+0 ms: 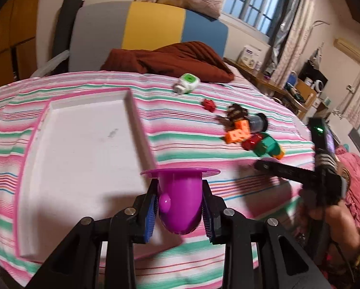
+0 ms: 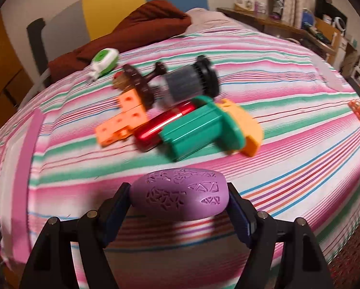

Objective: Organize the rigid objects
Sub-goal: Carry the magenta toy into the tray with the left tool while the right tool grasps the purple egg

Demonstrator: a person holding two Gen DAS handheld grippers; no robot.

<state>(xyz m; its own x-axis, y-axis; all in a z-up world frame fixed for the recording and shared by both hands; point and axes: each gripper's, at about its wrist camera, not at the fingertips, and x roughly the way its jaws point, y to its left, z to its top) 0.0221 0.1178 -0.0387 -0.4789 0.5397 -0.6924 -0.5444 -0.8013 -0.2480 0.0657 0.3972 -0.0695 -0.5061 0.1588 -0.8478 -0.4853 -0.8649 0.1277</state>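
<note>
- Nearest the left wrist camera, the left gripper point(image 1: 180, 207) is clamped on a bright purple cup point(image 1: 180, 200), low in the frame's centre, over the near corner of a white tray point(image 1: 66, 144) with a pink rim.
- Low centre in the right wrist view, the right gripper point(image 2: 179, 201) has its pads against a lilac patterned egg point(image 2: 180, 195).
- Above the egg lies a heap on the striped bed point(image 2: 300, 125): orange blocks point(image 2: 122, 122), a red capsule point(image 2: 165, 125), a green and orange toy point(image 2: 204, 127).
- Upper left sits a green and white cube point(image 2: 105, 62).
</note>
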